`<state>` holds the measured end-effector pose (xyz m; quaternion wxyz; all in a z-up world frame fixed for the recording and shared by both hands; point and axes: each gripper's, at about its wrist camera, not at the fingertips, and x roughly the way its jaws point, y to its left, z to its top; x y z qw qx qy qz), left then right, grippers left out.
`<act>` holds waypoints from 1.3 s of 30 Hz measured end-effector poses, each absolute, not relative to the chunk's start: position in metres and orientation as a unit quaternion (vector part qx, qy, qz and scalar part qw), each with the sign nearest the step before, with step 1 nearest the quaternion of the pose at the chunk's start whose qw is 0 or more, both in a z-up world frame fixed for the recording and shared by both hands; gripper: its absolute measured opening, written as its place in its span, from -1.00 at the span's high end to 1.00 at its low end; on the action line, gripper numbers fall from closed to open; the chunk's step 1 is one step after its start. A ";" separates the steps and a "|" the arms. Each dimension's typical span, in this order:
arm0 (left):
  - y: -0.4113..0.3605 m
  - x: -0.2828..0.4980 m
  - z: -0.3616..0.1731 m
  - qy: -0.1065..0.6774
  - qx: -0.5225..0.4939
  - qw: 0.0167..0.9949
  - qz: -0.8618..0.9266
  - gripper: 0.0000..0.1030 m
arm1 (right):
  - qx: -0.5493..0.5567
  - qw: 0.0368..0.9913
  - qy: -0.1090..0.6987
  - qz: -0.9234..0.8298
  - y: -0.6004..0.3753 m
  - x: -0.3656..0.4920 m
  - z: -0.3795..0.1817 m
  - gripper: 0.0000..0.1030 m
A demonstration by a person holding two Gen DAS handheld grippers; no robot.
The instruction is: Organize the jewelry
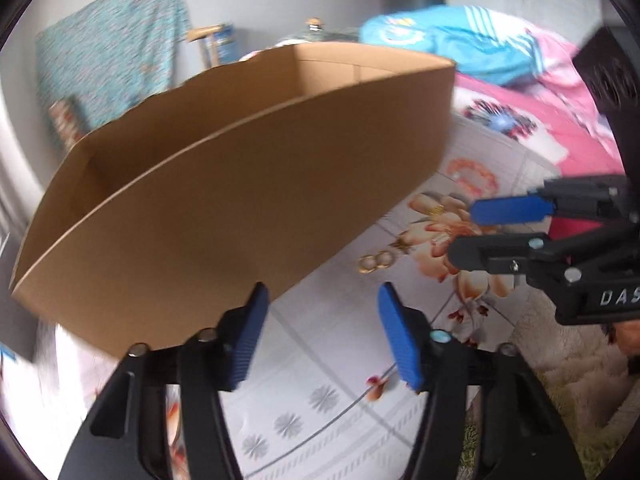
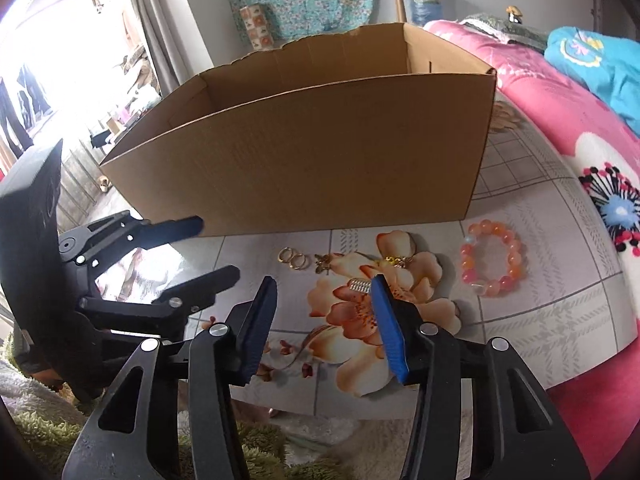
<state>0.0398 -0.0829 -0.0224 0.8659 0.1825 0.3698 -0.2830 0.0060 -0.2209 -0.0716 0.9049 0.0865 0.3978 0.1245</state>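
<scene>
On a flowered bed cover, jewelry is lying in front of an open cardboard box (image 2: 296, 152). Left to right: gold rings (image 2: 293, 258), a butterfly charm (image 2: 323, 262), a gold chain (image 2: 397, 261), a silver clasp (image 2: 361, 286), a peach bead bracelet (image 2: 493, 258). The left gripper (image 2: 212, 250) and right gripper (image 2: 324, 312) are hovering half spread, pinching nothing. Small pieces may slip or sink into the soft fabric. Only "DAS" is readable.

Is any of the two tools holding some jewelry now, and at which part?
Nothing is held. The left tool and the right tool both have bare air between their pads; the jewelry lies on the floral cloth.
</scene>
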 end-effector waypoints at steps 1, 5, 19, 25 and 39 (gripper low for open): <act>-0.088 0.040 -0.023 0.368 0.193 0.862 -0.291 0.19 | 0.089 0.905 0.398 0.125 -0.222 0.005 -0.072 0.12; -0.102 0.044 -0.026 0.374 0.218 0.845 -0.314 0.55 | 0.099 0.904 0.397 0.128 -0.226 0.006 -0.074 0.12; -0.125 0.066 -0.031 0.397 0.232 0.814 -0.354 0.68 | 0.118 0.904 0.390 0.131 -0.231 0.000 -0.077 0.12; -0.121 0.071 -0.034 0.414 0.211 0.806 -0.367 0.71 | 0.120 0.905 0.387 0.132 -0.234 -0.004 -0.077 0.12; -0.093 0.057 -0.034 0.424 0.180 0.824 -0.332 0.80 | 0.106 0.910 0.376 0.139 -0.229 -0.007 -0.067 0.15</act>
